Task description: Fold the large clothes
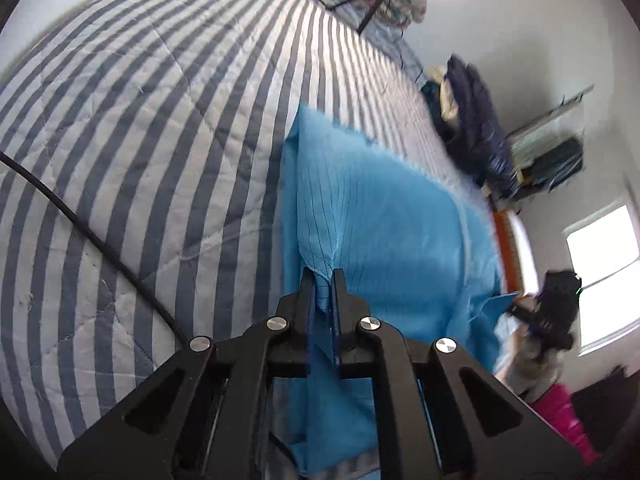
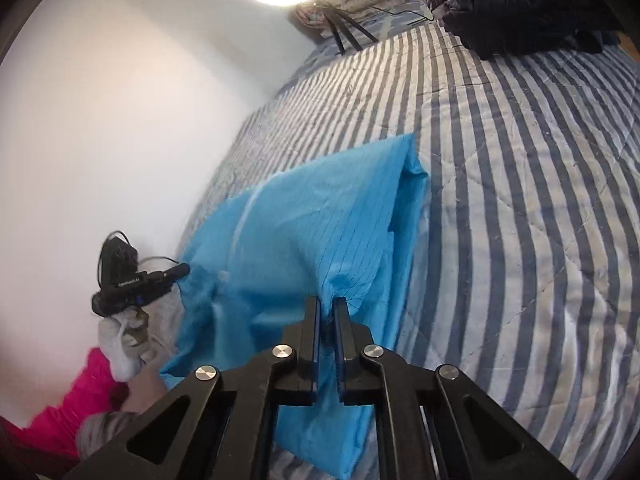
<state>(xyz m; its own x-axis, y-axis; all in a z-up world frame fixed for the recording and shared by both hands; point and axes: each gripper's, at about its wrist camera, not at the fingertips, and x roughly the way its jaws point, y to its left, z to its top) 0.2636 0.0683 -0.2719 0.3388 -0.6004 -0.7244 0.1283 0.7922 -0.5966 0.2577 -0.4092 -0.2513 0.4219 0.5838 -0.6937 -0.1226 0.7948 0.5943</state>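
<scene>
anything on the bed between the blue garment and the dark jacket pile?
Nothing: in the right wrist view only bare striped quilt runs from the blue garment to the dark jacket pile.

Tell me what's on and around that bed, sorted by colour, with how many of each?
Bright blue: 1, the garment, pinched by both black grippers, left gripper and right gripper.
Blue-and-white striped: 1, the quilt.
Dark navy: 1, the heaped clothes at the bed's far edge.
Black: 2, the grippers.
Total: 5.
</scene>
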